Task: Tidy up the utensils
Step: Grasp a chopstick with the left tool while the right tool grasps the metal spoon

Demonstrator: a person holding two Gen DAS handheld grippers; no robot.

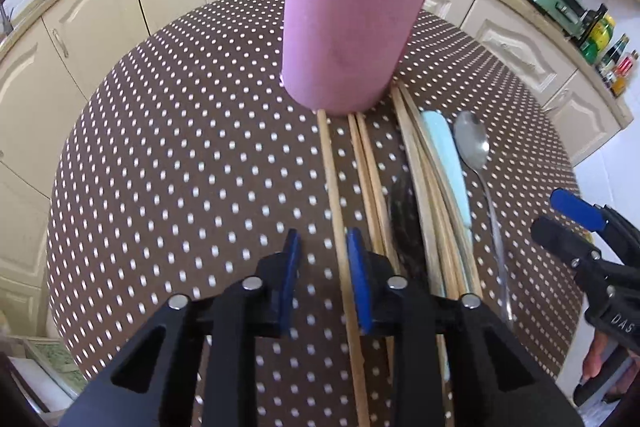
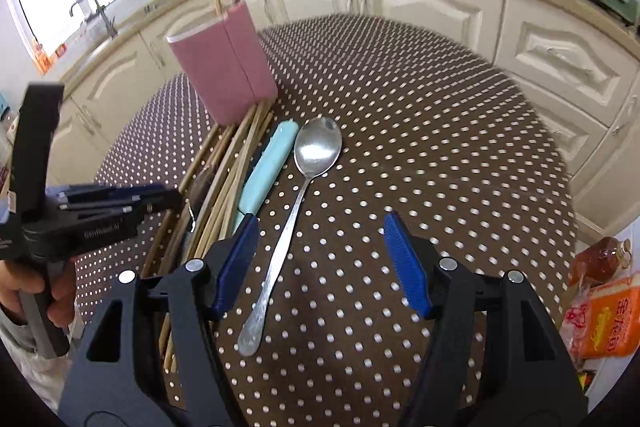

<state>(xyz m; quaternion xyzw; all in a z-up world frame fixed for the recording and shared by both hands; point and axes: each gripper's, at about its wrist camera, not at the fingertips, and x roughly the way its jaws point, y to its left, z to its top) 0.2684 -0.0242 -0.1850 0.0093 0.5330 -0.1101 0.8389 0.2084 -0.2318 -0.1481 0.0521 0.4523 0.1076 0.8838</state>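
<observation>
A pink holder [image 1: 348,27] stands on the dotted table with two chopsticks in it; it also shows in the right wrist view [image 2: 224,67]. Several wooden chopsticks [image 1: 368,167] lie in front of it, beside a light blue handled utensil [image 1: 448,163] and a metal spoon [image 2: 296,203]. My left gripper [image 1: 324,267] is open low over the table, with one chopstick [image 1: 338,227] lying between its pads. My right gripper [image 2: 320,259] is open and empty above the spoon's handle.
The brown dotted tablecloth [image 1: 180,167] covers a round table. Cream cabinets [image 2: 420,3] and a counter curve behind it. An oil bottle [image 2: 600,259] and an orange packet [image 2: 604,319] sit past the table's right edge.
</observation>
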